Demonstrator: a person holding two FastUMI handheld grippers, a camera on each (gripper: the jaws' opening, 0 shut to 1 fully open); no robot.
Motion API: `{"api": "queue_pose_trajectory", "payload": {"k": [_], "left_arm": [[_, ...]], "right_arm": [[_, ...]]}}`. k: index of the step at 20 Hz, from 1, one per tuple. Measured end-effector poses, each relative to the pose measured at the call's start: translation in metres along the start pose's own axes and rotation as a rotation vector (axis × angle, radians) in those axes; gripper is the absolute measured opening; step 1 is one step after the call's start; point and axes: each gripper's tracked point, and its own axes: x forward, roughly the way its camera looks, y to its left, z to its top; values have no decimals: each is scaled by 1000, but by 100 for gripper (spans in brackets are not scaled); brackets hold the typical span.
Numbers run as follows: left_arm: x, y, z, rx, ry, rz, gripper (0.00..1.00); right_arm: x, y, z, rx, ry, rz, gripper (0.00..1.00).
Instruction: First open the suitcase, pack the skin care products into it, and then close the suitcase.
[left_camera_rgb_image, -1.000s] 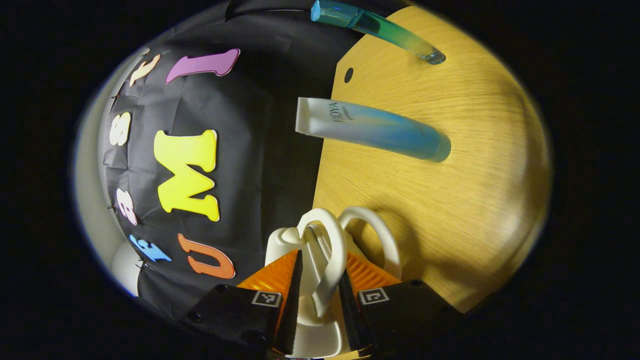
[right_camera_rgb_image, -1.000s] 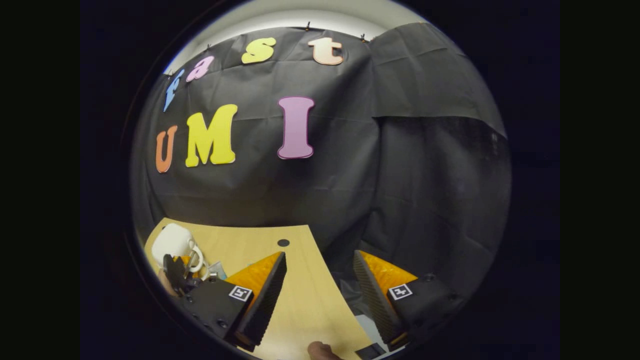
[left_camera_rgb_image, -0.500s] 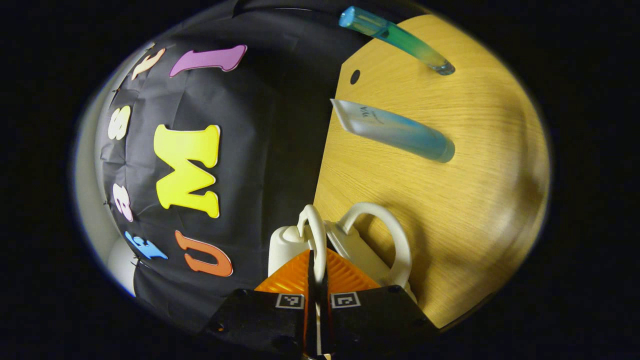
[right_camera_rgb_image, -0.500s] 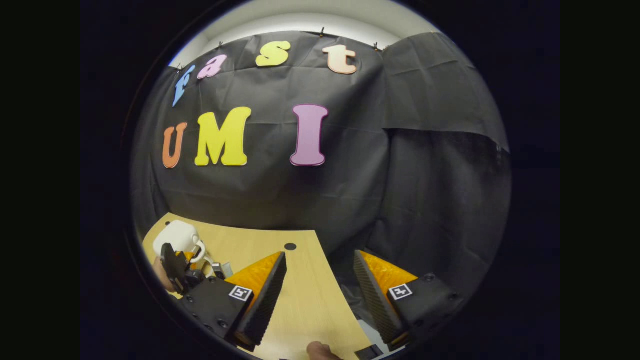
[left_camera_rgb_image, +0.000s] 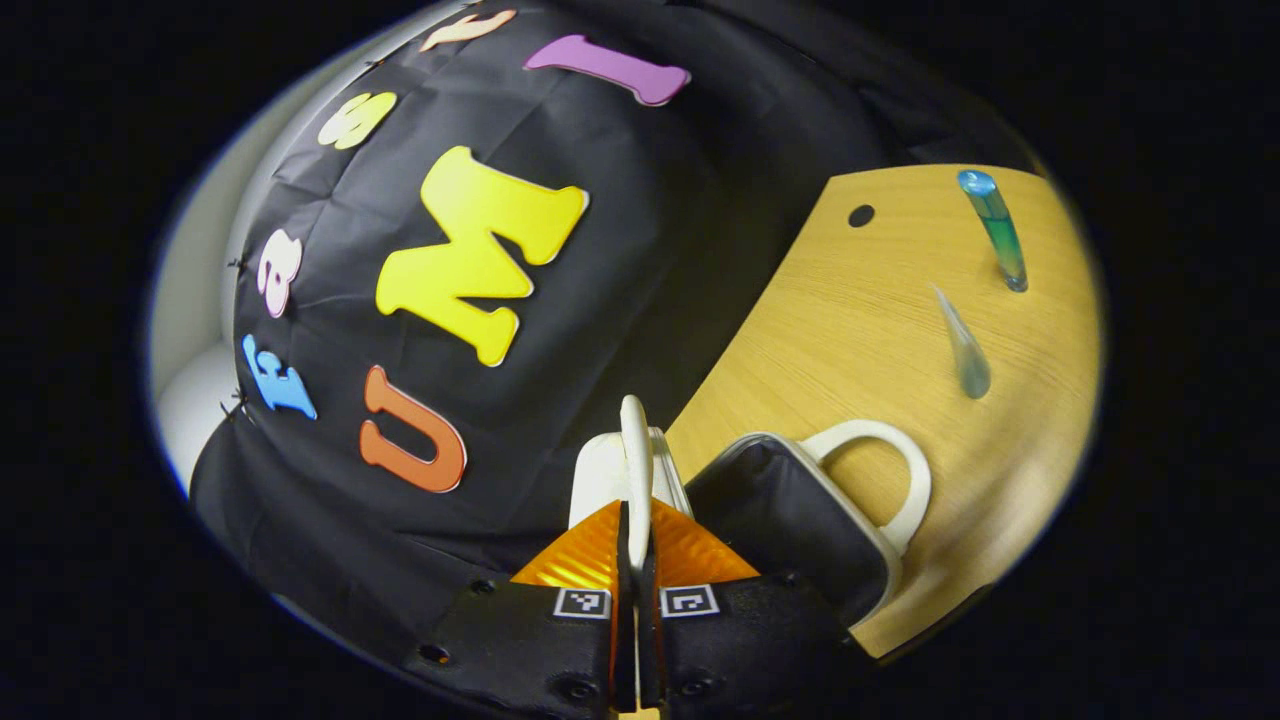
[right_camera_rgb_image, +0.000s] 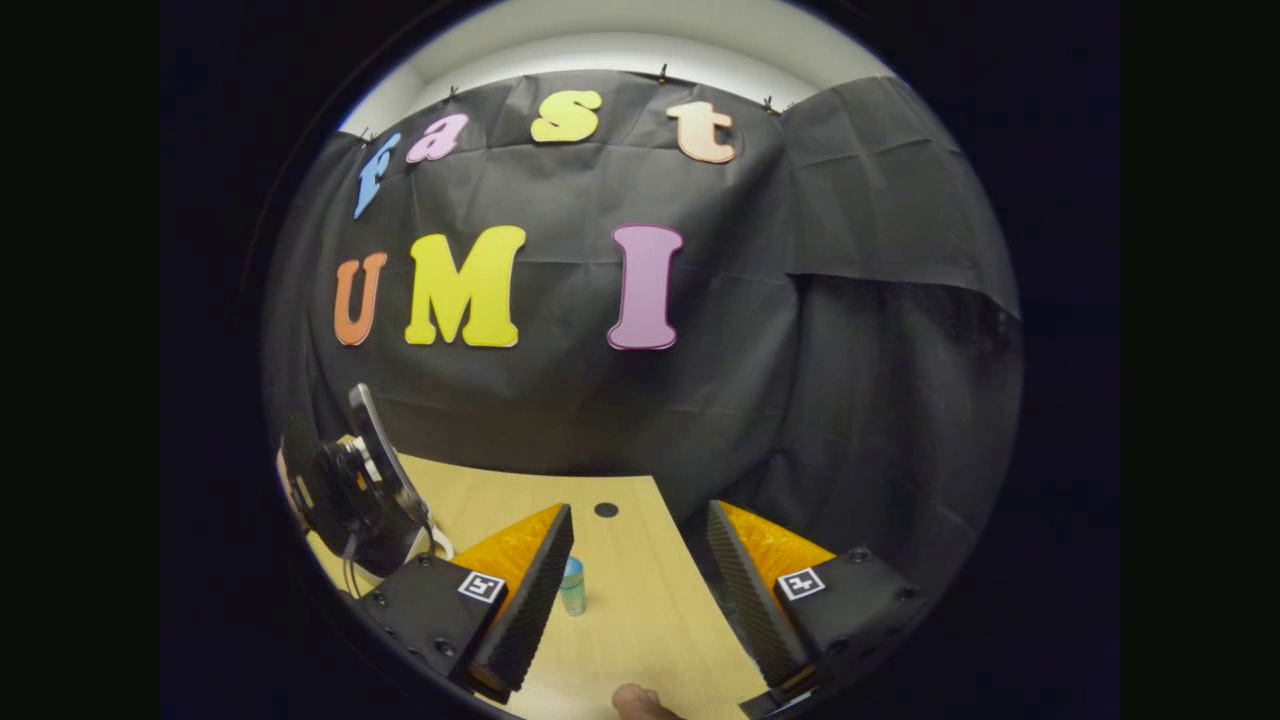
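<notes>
A small white suitcase (left_camera_rgb_image: 800, 520) lies on the wooden table (left_camera_rgb_image: 850, 320), its lid raised so the black lining shows. My left gripper (left_camera_rgb_image: 634, 520) is shut on the lid's white handle (left_camera_rgb_image: 635, 450), which stands upright between the orange fingers. The suitcase's other handle (left_camera_rgb_image: 895, 475) arches over the table to the right. Beyond it stand two skin care products: a teal-green tube (left_camera_rgb_image: 995, 225) and a pale blue tube (left_camera_rgb_image: 962, 345). My right gripper (right_camera_rgb_image: 638, 515) hangs open above the table (right_camera_rgb_image: 640, 620), holding nothing. A blue tube (right_camera_rgb_image: 572, 585) stands by its left finger.
In the right gripper view the left gripper's black body (right_camera_rgb_image: 350, 490) sits at the far left with a cable. A fingertip (right_camera_rgb_image: 640, 702) shows at the bottom edge. The table has a round hole (left_camera_rgb_image: 861, 215) near its curved back edge, with black cloth behind.
The left gripper closed on the suitcase's handle, then swung up and lifted the lid, exposing the black lining. The right gripper stayed open and barely moved.
</notes>
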Motion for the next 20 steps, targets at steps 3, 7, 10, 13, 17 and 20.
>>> {"api": "queue_pose_trajectory", "payload": {"k": [3, 7, 10, 13, 17, 20], "left_arm": [[8, 40, -14, -86, 9, 21, 4], [14, 82, -41, -170, 28, 36, 4], [30, 110, -65, -222, 39, 17, 4], [40, 135, -96, -271, 68, 10, 4], [49, 154, -144, -312, 108, 12, 4], [62, 166, -181, -304, 140, 12, 4]], "right_arm": [[1, 23, 4, -25, -3, 20, 80], [2, 57, 6, -39, 2, 49, 80], [2, 83, 7, -59, 6, 73, 80], [2, 106, 8, -58, 12, 86, 80], [4, 129, 7, -59, 13, 78, 80], [7, 143, 2, -47, 33, 60, 80]]}}
